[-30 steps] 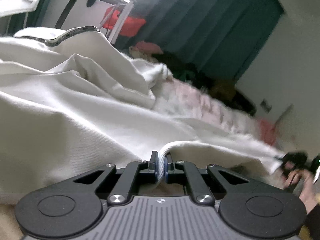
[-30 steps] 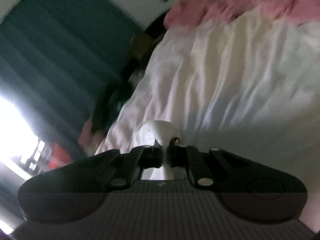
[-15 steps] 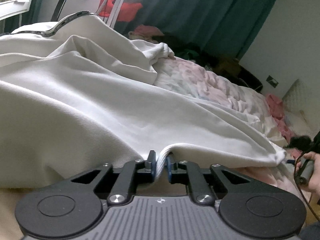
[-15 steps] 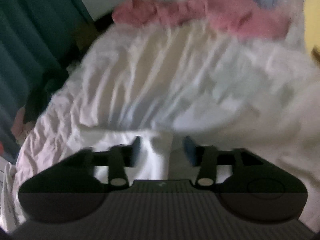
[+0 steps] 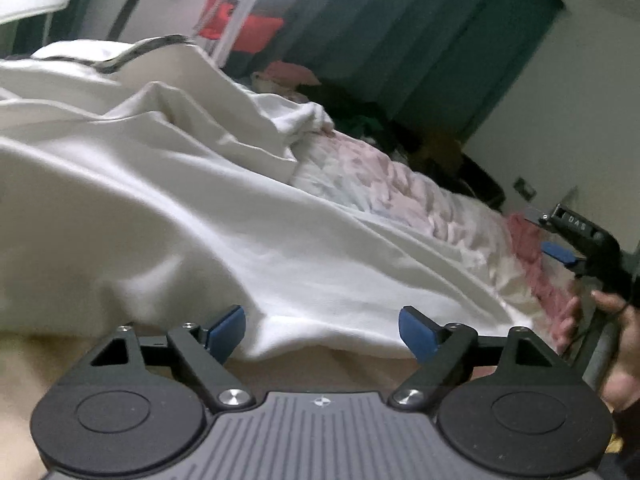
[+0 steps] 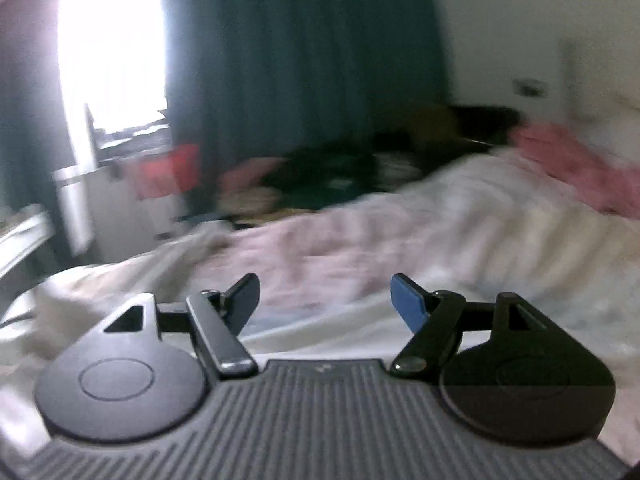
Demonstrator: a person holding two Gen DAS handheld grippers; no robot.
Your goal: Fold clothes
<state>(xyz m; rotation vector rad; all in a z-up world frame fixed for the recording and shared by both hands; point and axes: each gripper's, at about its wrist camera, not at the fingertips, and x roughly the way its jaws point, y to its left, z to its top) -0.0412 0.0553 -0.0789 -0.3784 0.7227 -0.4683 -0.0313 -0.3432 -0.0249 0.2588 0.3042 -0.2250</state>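
The left gripper (image 5: 322,330) is seen from its own wrist camera with the jaws spread wide; nothing is held between the blue pads (image 5: 226,330). A white garment (image 5: 168,216) is spread over the bed (image 5: 404,184) directly in front of this gripper, and its near hem lies loose between and just beyond the open jaws, draped in soft folds that rise toward the upper left. A dark-trimmed edge of the garment (image 5: 148,46) is visible at the far top left. Beyond the garment, a pale quilt with a pink and blue pattern is exposed, and a pink cloth (image 5: 534,256) lies bunched near the right side of the bed. At the right edge of the left wrist view, a hand (image 5: 618,344) is seen wrapped around the handle of the other gripper, whose black body and a blue pad are partly visible above it. In the right wrist view, which is blurred, the right gripper (image 6: 324,302) is likewise shown with the jaws spread apart and empty, held above the bed. White fabric lies below and to the left of it, though it cannot be told whether the gripper touches it. Dark teal curtains (image 6: 296,60) hang behind the bed, a bright window (image 6: 112,44) is seen at the left, and a heap of dark clothes (image 6: 332,176) lies at the far side of the bed.
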